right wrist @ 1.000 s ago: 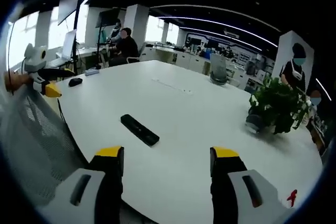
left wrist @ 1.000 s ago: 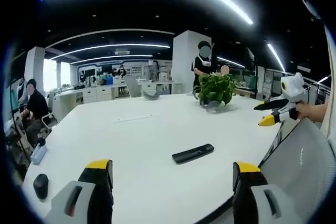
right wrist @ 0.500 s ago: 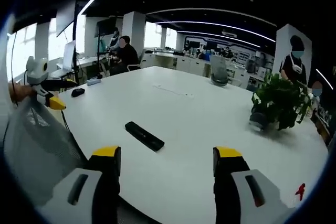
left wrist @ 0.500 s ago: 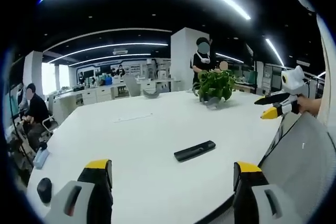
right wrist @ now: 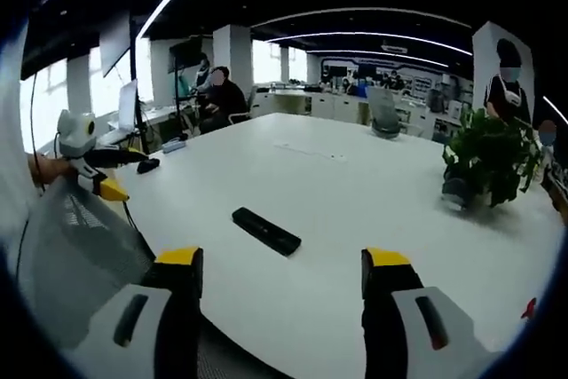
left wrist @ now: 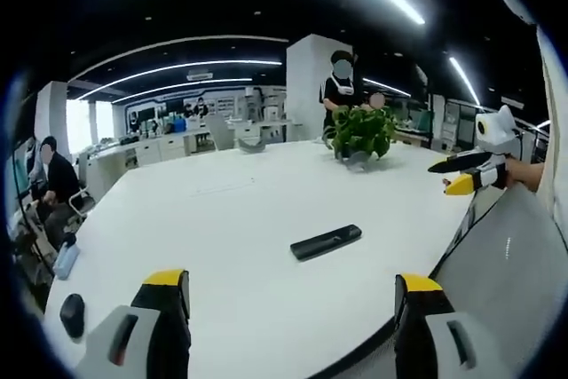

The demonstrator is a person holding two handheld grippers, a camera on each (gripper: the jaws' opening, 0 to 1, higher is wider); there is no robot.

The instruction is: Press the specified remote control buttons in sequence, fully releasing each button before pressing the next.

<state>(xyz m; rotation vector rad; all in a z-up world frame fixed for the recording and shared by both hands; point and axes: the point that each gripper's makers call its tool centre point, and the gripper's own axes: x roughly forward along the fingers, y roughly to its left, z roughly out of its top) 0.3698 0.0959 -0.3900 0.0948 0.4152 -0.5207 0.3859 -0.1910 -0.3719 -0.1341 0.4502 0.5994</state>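
- both cameras have shifted a little since a second ago, while the remote control (left wrist: 326, 242) lies in the same spot on the white desk (left wrist: 240, 210), untouched.
- at the far left of the left gripper view, a black mouse (left wrist: 71, 314) sits near the desk edge, and a seated person (left wrist: 56, 179) is beyond it.
- left gripper (left wrist: 288, 295) – jaws spread wide apart, nothing between them, held above the near desk edge; the remote lies flat ahead of it, well apart.
- a potted plant (left wrist: 359, 133) stands at the far side of the desk.
- in the right gripper view, the right gripper (right wrist: 281, 274) is also spread wide and empty, with the remote ahead between its jaws' lines, not touched.
- the mesh back of a chair (right wrist: 75, 241) is at the left, below the other gripper.
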